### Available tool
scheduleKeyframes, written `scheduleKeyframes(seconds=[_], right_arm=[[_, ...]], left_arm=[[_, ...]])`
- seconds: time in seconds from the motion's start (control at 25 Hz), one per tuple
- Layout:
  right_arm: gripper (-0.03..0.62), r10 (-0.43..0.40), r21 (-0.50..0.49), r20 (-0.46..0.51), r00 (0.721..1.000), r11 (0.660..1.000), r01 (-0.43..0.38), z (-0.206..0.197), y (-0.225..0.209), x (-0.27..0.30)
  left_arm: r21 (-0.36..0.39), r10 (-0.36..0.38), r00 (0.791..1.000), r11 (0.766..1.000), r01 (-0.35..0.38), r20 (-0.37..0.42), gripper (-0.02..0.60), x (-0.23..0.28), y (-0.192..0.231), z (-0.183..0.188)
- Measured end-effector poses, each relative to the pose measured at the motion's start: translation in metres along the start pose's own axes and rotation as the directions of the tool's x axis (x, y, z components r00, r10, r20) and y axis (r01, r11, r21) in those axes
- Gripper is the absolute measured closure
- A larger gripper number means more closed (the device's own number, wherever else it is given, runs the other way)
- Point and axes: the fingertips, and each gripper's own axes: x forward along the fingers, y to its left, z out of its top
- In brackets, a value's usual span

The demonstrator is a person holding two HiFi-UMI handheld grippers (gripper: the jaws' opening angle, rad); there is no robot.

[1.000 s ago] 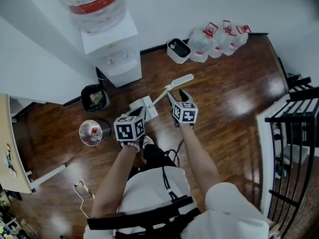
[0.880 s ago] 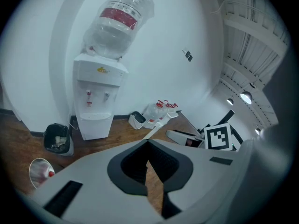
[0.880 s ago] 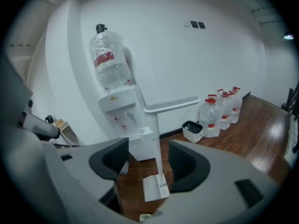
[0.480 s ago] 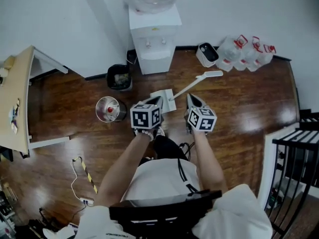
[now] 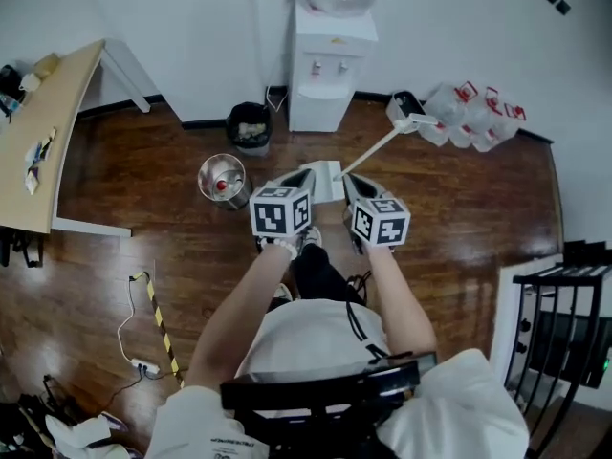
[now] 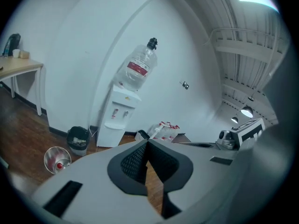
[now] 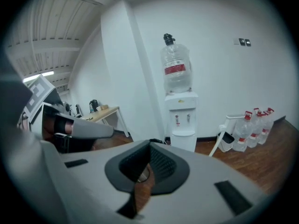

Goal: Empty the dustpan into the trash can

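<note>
A white long-handled dustpan (image 5: 323, 180) stands on the wood floor, its handle (image 5: 382, 143) slanting up to the right; the right gripper view shows that handle (image 7: 217, 143) too. Beyond it are a black trash can (image 5: 249, 126) (image 6: 77, 139) and a round silver can (image 5: 222, 180) (image 6: 56, 159) with a red object inside. My left gripper (image 5: 291, 184) (image 6: 147, 146) hangs just short of the pan, shut and empty. My right gripper (image 5: 353, 185) (image 7: 150, 148) is beside the handle's lower part, shut with nothing in it. Neither touches the dustpan.
A water dispenser (image 5: 330, 65) stands against the white wall. Right of it are a small white bin (image 5: 405, 108) and several water bottles (image 5: 470, 113). A wooden table (image 5: 48, 151) is at the left, a cable (image 5: 153, 323) lies on the floor, and a black railing (image 5: 564, 323) is at the right.
The right jaws stood spread one second ago and are closed now. Both grippers have lifted, and the view has swung so the cans and dispenser sit nearer the middle.
</note>
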Motion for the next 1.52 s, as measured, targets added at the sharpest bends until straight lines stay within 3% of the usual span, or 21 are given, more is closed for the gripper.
scheduleKeyframes(seconds=[0.4, 0.76, 1.0, 1.2, 1.52], right_arm=[[0.591, 0.083, -0.039, 0.035, 0.996, 0.996, -0.081, -0.021, 0.066, -0.073], [0.591, 0.204, -0.103, 0.004, 0.979, 0.974, -0.203, -0.052, 0.06, -0.145], [0.591, 0.282, -0.077, -0.051, 0.958, 0.955, -0.285, -0.099, 0.051, -0.179], [0.591, 0.329, -0.056, -0.073, 0.941, 0.941, -0.334, -0.127, 0.065, -0.197], [0.591, 0.319, -0.09, -0.057, 0.946, 0.942, -0.323, -0.118, 0.09, -0.209]], left_arm=[[-0.013, 0.029, 0.994, 1.0, -0.028, 0.103, 0.583, -0.09, -0.032, -0.045], [-0.037, 0.13, 0.978, 0.991, -0.126, 0.16, 0.583, -0.11, -0.097, -0.088], [-0.094, 0.23, 0.959, 0.972, -0.217, 0.166, 0.583, -0.127, -0.127, -0.137], [-0.121, 0.266, 0.95, 0.961, -0.248, 0.162, 0.583, -0.149, -0.137, -0.167], [-0.11, 0.262, 0.944, 0.964, -0.244, 0.201, 0.583, -0.176, -0.138, -0.159]])
